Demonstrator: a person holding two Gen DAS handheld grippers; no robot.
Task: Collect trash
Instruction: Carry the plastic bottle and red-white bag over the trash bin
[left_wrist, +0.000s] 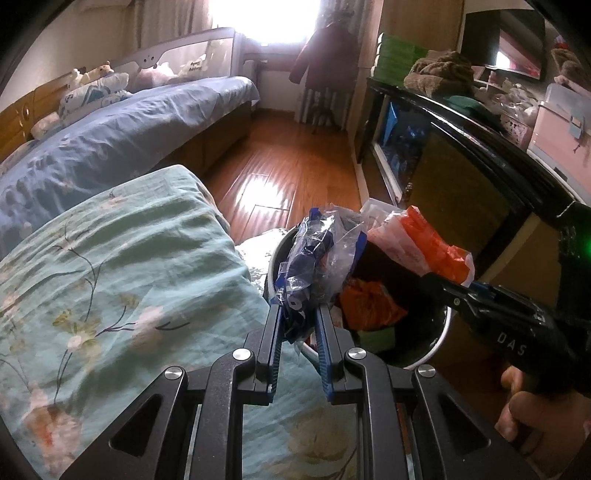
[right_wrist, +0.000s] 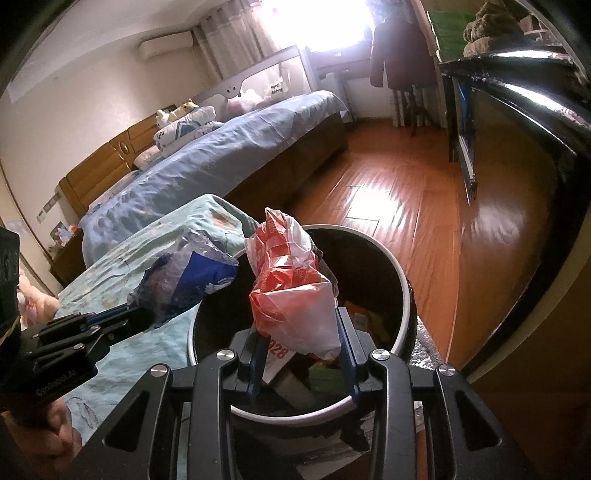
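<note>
1. The left gripper (left_wrist: 299, 314) is clenched on a crinkly blue wrapper (left_wrist: 317, 258) at the bin's (right_wrist: 404, 295) left edge: light, slippery film, best pinched by a bunched fold.
2. The right gripper (right_wrist: 301, 345) grasps an orange-and-white bag (right_wrist: 291, 280) above the bin: soft, nearly weightless.

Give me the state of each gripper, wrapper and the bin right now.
Left gripper: shut on the blue wrapper.
Blue wrapper: crumpled, held at the bin's rim.
Right gripper: shut on the orange wrapper.
Orange wrapper: crumpled, held above the bin.
Bin: upright, open, trash inside.
</note>
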